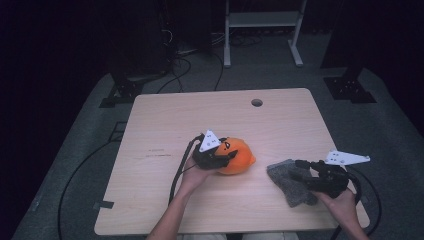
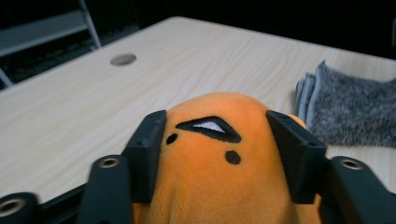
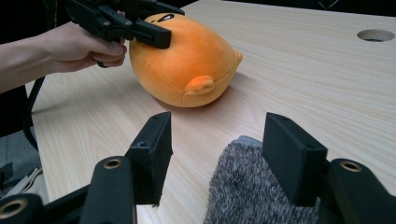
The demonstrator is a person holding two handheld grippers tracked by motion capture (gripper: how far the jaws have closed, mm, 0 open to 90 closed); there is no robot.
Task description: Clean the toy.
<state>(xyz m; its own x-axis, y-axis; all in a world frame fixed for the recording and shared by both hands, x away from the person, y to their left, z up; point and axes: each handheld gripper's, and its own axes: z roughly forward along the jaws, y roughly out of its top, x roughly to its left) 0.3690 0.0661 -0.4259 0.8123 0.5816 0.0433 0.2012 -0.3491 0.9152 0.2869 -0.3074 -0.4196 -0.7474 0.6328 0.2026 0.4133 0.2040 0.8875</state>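
Observation:
An orange plush toy [image 1: 239,157] with a black-and-white eye patch lies at the middle of the wooden table [image 1: 200,115]. My left gripper [image 1: 225,150] stands open astride the plush toy [image 2: 210,182], one jaw along each flank, and seems to touch it. A folded grey fuzzy cloth [image 1: 289,184] lies to the right, near the front edge. My right gripper [image 1: 298,169] is open and low over that cloth [image 3: 247,191], whose near end sits between its jaws. The right gripper view shows the plush toy [image 3: 196,65] and the left gripper [image 3: 149,21] beyond.
A round cable hole [image 1: 256,102] sits at the table's far side. A white metal frame [image 1: 262,30] and black stand bases [image 1: 120,92] stand on the grey floor behind, with cables. Each gripper trails a black cable off the front edge.

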